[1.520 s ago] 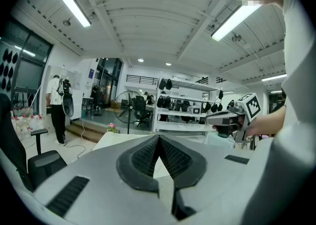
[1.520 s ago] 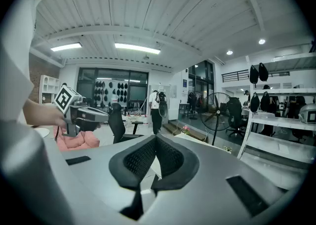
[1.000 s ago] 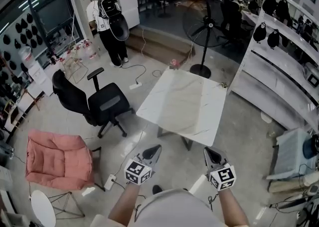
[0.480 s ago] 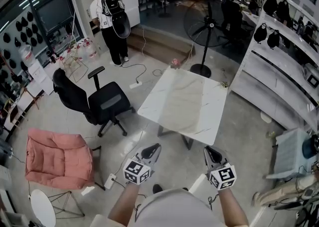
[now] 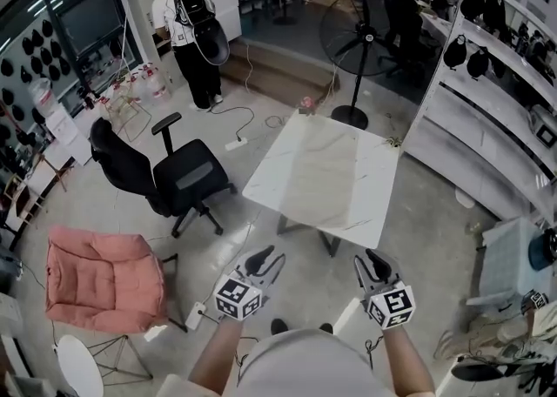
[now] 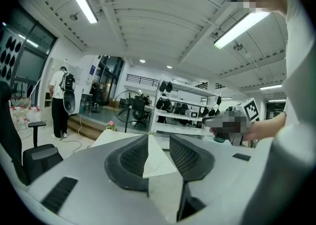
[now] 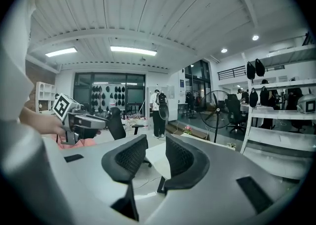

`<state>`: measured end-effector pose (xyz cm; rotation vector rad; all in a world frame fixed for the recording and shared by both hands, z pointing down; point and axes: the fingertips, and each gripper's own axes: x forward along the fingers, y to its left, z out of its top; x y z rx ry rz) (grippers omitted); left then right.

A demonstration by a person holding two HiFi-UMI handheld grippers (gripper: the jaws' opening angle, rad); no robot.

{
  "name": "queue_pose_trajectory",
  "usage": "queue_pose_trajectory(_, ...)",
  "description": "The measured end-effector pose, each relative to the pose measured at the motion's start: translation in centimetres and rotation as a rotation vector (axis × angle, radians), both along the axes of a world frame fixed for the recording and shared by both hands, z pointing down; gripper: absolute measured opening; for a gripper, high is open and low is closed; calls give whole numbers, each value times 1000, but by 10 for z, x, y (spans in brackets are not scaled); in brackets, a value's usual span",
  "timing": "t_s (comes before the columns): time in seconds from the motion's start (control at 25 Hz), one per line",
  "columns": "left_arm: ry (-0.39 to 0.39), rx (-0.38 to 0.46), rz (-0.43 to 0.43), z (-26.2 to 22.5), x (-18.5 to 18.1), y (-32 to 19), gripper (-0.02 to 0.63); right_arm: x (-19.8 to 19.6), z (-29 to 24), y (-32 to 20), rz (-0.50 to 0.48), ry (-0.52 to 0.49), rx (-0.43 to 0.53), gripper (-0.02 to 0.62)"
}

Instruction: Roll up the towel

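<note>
No towel shows in any view. A white marble table stands ahead of me on the floor, its top bare. My left gripper is held low in front of my body, short of the table's near edge. Its jaws have just been opening and stand apart with nothing between them. To its right, my right gripper is at the same height. Its jaws have also just been opening and are empty. Both point towards the table.
A black office chair stands left of the table, and a pink cushioned chair is nearer me on the left. A standing fan is behind the table. White shelves run along the right. A person with a backpack stands far back.
Both grippers' jaws have gone from shut to apart. The left gripper has shifted slightly. The table looks a little closer in the head view.
</note>
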<state>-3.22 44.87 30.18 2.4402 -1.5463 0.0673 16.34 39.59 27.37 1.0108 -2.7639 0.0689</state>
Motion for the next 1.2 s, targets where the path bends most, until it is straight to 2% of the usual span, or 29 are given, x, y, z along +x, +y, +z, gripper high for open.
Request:
queue_pose_trajectory(0.16, 5, -6, 24, 3, -8, -1, 188, -8, 3, 1, 14, 1, -4, 155)
queue_pose_trajectory(0.32, 0, -5, 51, 6, -16, 0, 195, -17, 5, 5, 25, 15, -2, 160)
queue_pose_trajectory(0.8, 4, -14, 97, 11, -36, 6, 196, -35, 5, 15, 61, 39, 5, 160)
queue_pose_trajectory(1.2, -2, -39, 99, 26, -46, 0, 190, -40, 21, 13, 64, 67, -14, 150)
